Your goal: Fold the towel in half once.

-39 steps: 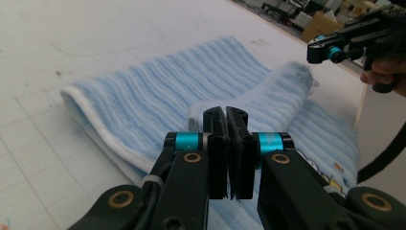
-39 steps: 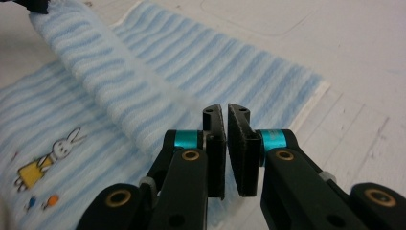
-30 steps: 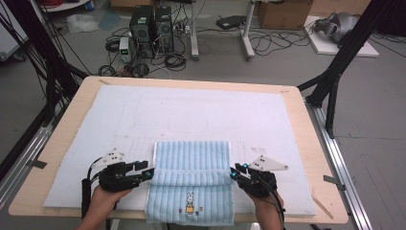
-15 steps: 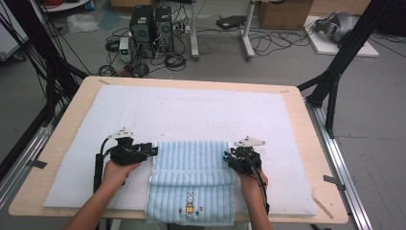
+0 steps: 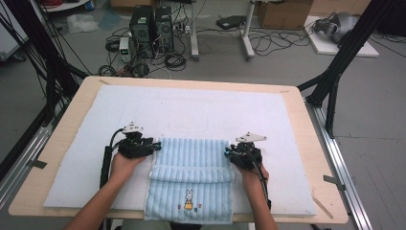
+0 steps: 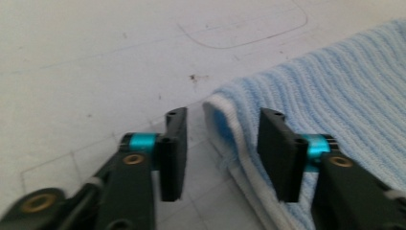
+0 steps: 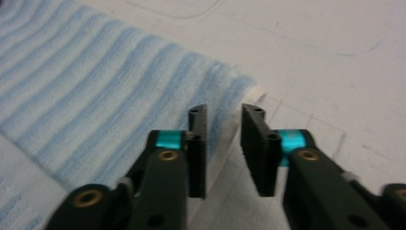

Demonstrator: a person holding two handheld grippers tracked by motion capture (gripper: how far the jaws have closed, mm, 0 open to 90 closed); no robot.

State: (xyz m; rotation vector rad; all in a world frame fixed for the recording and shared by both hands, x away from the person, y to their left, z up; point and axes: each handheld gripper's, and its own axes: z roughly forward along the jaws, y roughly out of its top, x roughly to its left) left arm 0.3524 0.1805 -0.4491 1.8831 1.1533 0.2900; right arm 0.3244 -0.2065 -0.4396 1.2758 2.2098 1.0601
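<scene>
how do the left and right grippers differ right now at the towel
The left gripper stands wider apart, with the blue striped towel's white-edged corner between its jaws. The right gripper has a narrower gap, its jaws just opening, with the towel's edge in the gap. In the high view the left sits at the towel's left edge, the right opposite. Neither pinches the cloth.

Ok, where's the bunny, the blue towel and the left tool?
bunny (image 5: 189,199): high view, on its body.
blue towel (image 5: 191,153): high view, on the striped folded-over part.
left tool (image 6: 222,143): left gripper view, between its tips.

Folded towel (image 5: 191,179) (blue-striped) between two grippers
</scene>
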